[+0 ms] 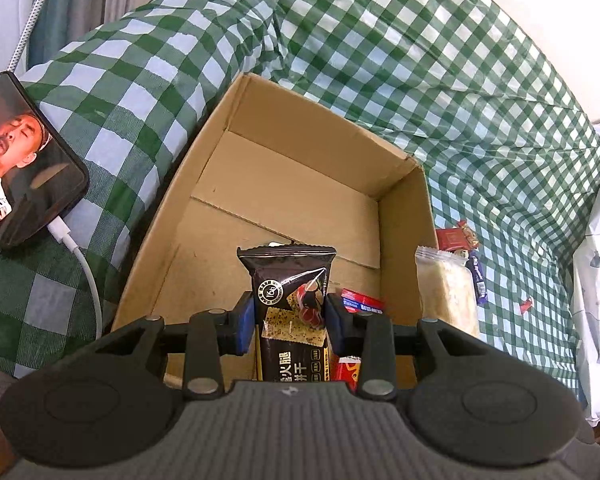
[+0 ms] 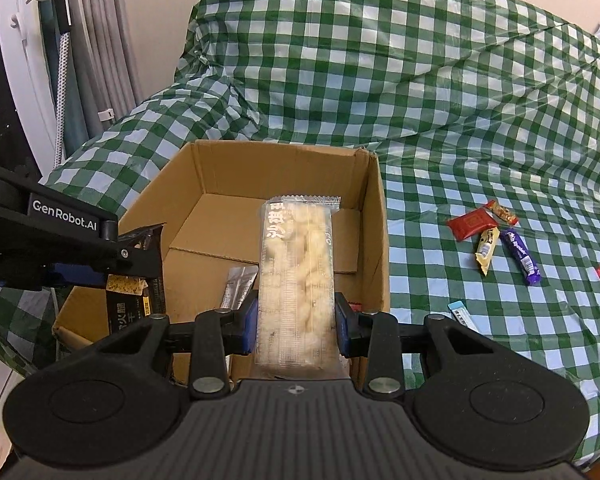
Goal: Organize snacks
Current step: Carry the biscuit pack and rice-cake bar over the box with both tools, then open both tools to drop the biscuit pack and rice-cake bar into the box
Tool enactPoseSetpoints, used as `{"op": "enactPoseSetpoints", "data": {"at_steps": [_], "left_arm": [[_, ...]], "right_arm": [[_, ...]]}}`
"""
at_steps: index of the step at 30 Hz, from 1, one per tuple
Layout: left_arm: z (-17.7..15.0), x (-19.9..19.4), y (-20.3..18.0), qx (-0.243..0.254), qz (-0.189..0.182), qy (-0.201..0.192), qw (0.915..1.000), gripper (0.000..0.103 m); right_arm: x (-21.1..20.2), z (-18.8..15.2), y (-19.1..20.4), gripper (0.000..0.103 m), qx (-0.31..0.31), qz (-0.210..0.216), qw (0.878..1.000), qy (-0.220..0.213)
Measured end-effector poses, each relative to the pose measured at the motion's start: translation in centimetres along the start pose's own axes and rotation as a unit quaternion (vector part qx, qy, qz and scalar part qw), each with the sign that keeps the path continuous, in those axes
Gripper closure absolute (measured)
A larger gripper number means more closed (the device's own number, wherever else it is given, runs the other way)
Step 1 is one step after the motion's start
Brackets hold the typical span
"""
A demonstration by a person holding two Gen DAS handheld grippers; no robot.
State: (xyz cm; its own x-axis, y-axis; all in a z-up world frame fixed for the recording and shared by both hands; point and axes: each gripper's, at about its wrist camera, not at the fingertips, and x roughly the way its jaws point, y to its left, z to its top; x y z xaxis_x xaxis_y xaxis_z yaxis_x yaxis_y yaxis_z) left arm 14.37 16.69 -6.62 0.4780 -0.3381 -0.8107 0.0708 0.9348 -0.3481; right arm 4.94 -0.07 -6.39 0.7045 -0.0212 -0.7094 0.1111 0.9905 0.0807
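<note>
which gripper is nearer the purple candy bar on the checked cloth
Right. The right gripper, shut on the clear pastry pack, is over the cardboard box's right side, next to the purple candy bar. The left gripper, holding the black cracker pack, sits farther left.

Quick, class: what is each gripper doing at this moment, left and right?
Left gripper: closed on the black cracker packet, over the cardboard box.
Right gripper: closed on the clear pastry packet, over the same box.
</note>
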Motion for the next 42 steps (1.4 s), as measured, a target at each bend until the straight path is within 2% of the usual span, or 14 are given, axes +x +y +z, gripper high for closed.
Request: {"op": "enactPoseSetpoints", "data": {"at_steps": [30, 42], "left_arm": [[1.8, 3.8, -0.3, 0.007, 0.023, 0.011, 0.9996, 0.063], [2.2, 6.1, -0.6, 0.018, 0.035, 0.032, 0.9987, 0.065]], "right_arm": [[4.0, -0.4, -1.0, 0.065, 0.008, 0.009, 0.999, 0.03], [5.8, -0.5, -1.6, 0.065, 0.019, 0.009, 0.999, 0.043]]}}
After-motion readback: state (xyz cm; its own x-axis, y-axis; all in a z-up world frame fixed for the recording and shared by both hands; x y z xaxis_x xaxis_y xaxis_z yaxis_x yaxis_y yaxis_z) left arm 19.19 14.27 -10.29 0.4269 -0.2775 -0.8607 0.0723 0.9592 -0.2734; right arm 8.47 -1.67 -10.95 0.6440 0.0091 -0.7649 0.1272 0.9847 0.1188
